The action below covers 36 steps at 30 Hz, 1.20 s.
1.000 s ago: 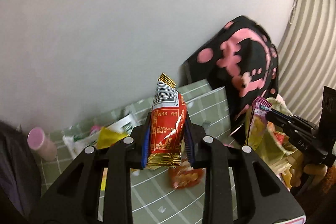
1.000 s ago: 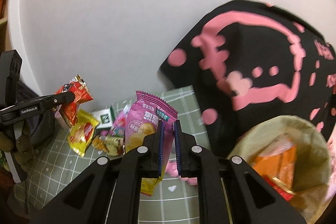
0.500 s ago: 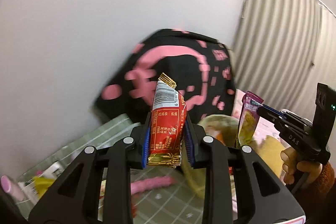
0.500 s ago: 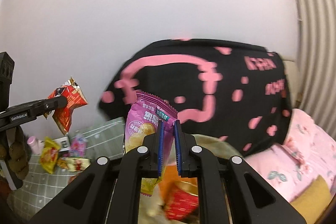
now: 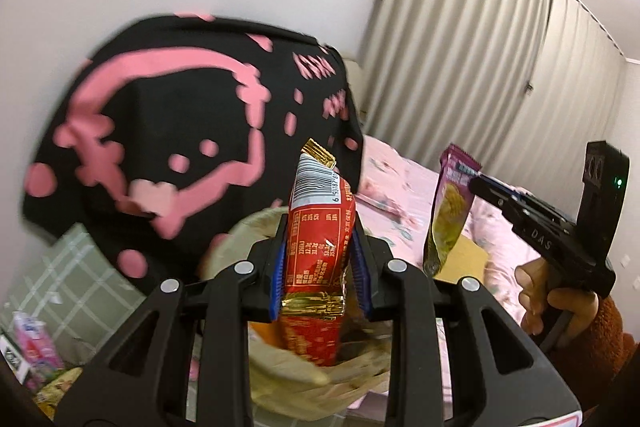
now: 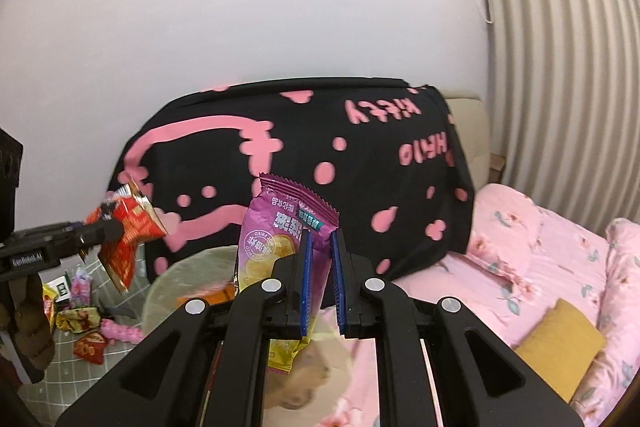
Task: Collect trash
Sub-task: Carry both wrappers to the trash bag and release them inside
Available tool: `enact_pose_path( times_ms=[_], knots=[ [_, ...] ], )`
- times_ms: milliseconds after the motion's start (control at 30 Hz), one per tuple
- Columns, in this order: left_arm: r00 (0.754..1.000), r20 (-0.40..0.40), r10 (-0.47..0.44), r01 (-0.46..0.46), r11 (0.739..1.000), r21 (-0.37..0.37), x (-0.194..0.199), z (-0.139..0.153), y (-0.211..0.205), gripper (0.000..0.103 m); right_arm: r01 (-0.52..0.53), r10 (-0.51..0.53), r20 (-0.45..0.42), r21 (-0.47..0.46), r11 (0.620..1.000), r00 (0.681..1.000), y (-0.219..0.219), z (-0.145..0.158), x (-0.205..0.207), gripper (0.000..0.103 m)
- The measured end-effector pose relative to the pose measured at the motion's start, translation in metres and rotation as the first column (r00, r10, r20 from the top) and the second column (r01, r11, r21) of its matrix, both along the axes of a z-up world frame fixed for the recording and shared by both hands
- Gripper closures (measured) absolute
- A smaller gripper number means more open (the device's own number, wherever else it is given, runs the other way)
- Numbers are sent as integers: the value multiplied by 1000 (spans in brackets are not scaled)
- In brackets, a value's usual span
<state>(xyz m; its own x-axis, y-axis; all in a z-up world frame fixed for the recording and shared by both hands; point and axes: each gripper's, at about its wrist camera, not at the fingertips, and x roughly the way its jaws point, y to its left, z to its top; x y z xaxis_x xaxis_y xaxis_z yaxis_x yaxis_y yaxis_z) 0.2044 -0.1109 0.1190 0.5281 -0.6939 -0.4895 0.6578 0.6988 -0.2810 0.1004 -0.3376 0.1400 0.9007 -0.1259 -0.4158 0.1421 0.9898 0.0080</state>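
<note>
Left wrist view shows the left tool [image 5: 320,267] clamped on a red and gold foil snack wrapper [image 5: 318,227], held upright above the open mouth of a beige plastic trash bag [image 5: 288,383]. To its right, the right tool [image 5: 476,183] pinches a purple and yellow snack packet [image 5: 448,211], which hangs over a pink floral bed [image 5: 404,179]. Behind both hangs a black blanket with pink print [image 5: 180,131]. Right wrist view shows more wrappers [image 6: 84,323] lying on a green checked mat [image 6: 56,375].

"DAS" on right hand-held gripper [image 5: 486,189], "GenRobot.AI" on left hand-held gripper [image 6: 102,231]
</note>
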Motion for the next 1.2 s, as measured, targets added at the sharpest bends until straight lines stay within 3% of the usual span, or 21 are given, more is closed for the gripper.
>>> enact_pose_path(
  times_ms=[133,333,467,800,1067,1200],
  knots=[
    [997,-64,-42,43,999,10,10,-19,-28,76,21,-21,-4,-1,1000,1000,-16,-2,-3,92],
    [987,-153,-57,64,997,36,24,-52,-57,53,29,-29,-18,7,1000,999,-31,-8,-5,92],
    [986,-164,-21,28,999,41,27,-58,-54,50,15,-14,-31,18,1000,999,-34,-14,-1,92],
    [974,-156,167,-160,986,53,23,-58,9,50,-134,136,-66,36,990,988,9,-29,43,92],
    [946,-111,305,-300,952,64,8,-57,69,49,-194,189,-138,-25,981,972,52,-58,79,92],
    [922,-104,373,-365,927,90,2,-61,100,49,-199,193,-215,-6,980,957,61,-83,91,92]
  ],
)
